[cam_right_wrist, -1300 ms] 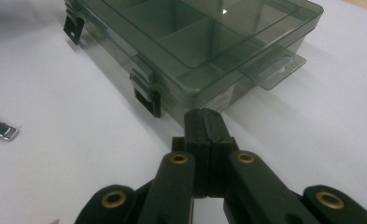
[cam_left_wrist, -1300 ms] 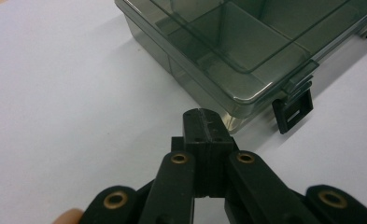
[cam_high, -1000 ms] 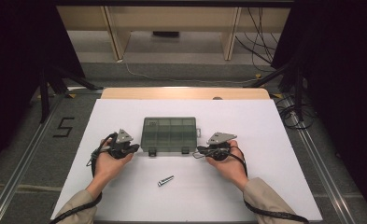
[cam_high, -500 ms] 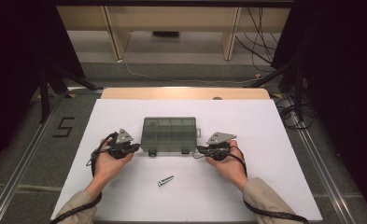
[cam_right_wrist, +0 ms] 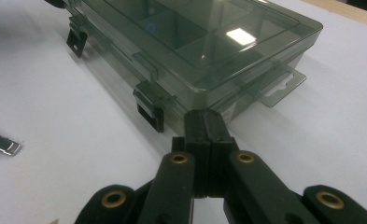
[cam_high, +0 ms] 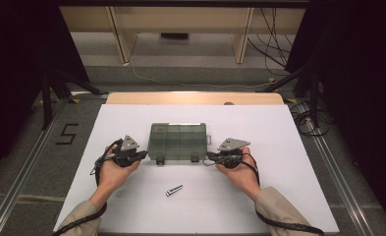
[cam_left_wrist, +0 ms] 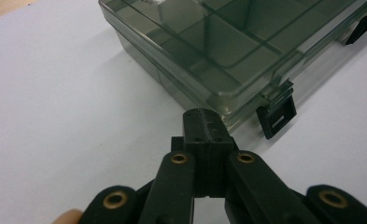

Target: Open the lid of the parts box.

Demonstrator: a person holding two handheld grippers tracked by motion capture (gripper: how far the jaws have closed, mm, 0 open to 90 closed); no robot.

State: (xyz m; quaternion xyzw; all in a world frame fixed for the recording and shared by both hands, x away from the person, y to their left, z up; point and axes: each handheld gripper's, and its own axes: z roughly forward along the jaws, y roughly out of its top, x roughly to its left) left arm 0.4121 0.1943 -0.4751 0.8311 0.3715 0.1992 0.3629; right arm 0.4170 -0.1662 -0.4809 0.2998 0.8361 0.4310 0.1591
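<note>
We see the fingers of the left gripper (cam_high: 142, 155) and the right gripper (cam_high: 211, 157) pressed together, flanking the closed smoky box (cam_high: 178, 141) on the white tabletop (cam_high: 279, 147); beyond lie grey floor (cam_high: 205, 73) and dark curtains (cam_high: 357, 73).

Table (cam_high: 131, 97): pale wooden top, its far edge showing past a white sheet (cam_high: 289, 162) that covers nearly all of the surface. Lying on the sheet: 1 smoke-tinted clear plastic compartment box (cam_high: 178, 140), lid closed, 2 dark latches on its near side, a hang tab at its right end, set near the middle; 1 small silver metal piece (cam_high: 174, 190), lying flat nearer the person, well apart from the box.
</note>
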